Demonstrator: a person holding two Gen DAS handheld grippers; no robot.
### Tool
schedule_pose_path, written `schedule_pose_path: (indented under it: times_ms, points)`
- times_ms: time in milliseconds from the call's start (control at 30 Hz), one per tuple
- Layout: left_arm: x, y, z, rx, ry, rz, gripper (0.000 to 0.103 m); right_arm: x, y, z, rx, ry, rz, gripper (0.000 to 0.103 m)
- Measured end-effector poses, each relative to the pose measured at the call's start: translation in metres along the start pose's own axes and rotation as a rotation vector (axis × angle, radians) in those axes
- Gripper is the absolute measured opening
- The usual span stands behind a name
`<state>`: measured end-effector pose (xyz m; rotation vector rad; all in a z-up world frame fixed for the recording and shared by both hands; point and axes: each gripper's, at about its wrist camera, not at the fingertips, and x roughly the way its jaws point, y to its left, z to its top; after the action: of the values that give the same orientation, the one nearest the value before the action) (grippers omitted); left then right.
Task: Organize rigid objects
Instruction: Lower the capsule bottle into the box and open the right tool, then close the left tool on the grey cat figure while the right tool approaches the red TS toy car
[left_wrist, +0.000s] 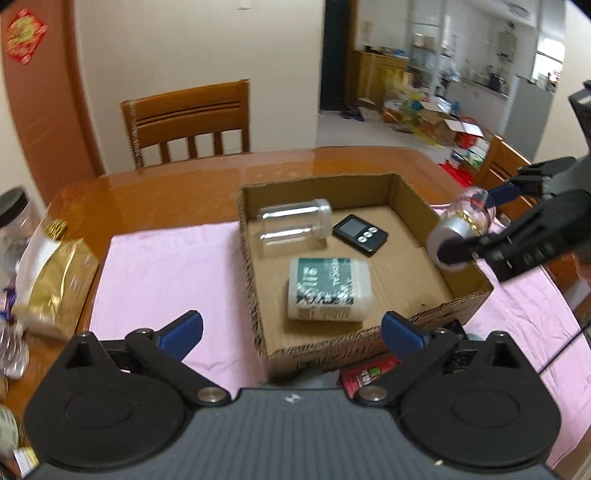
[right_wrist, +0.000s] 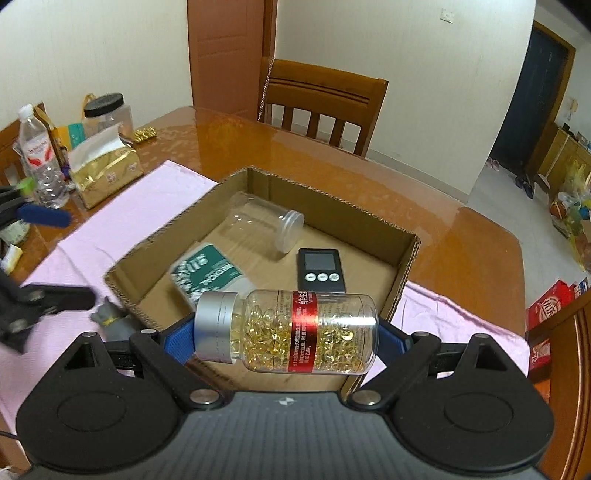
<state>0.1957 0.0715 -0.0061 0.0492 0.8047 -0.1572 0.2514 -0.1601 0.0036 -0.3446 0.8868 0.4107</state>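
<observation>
A shallow cardboard box (left_wrist: 406, 199) (right_wrist: 406, 266) sits on a pink cloth (left_wrist: 166, 269). Inside lie an empty clear jar (left_wrist: 291, 225) (right_wrist: 262, 221), a black timer (left_wrist: 360, 233) (right_wrist: 320, 269) and a white bottle with a green label (left_wrist: 328, 288) (right_wrist: 207, 275). My right gripper (right_wrist: 286, 334) (left_wrist: 476, 218) is shut on a clear capsule bottle with a silver cap (right_wrist: 288, 332) (left_wrist: 461, 229), held sideways above the box's right rim. My left gripper (left_wrist: 291, 330) is open and empty over the box's near wall.
A red packet (left_wrist: 364, 374) lies by the box's near side and a grey figurine (right_wrist: 110, 319) by its corner. A gold bag (left_wrist: 55, 280) (right_wrist: 105, 173), a water bottle (right_wrist: 38, 155) and a black-lidded jar (right_wrist: 107, 110) stand at the table's left. A wooden chair (left_wrist: 192, 122) stands behind.
</observation>
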Motion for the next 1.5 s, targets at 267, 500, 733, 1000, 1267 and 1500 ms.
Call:
schedule_pose_path:
  times_ms: [267, 500, 733, 1000, 1267, 1500]
  points:
    - [-0.001, 0.003, -0.022, -0.023, 0.007, 0.131, 0.102, 0.032, -0.019, 0.027, 0.008, 0.019, -0.045, 0.097]
    - [-0.005, 0.006, -0.03, -0.051, 0.029, 0.15, 0.102, 0.028, -0.023, 0.039, 0.005, -0.027, -0.071, 0.103]
    - [-0.011, 0.004, -0.043, -0.055, 0.025, 0.138, 0.102, 0.008, -0.013, 0.016, 0.037, -0.035, -0.095, 0.103]
    - [-0.017, 0.002, -0.059, -0.085, 0.041, 0.108, 0.102, -0.005, 0.002, -0.039, 0.157, 0.042, -0.123, 0.103]
    - [-0.012, -0.003, -0.072, -0.068, 0.044, 0.146, 0.102, 0.005, 0.016, -0.091, 0.361, 0.105, -0.189, 0.103]
    - [-0.01, -0.006, -0.077, -0.061, 0.053, 0.104, 0.102, 0.019, 0.023, -0.101, 0.381, 0.117, -0.221, 0.103]
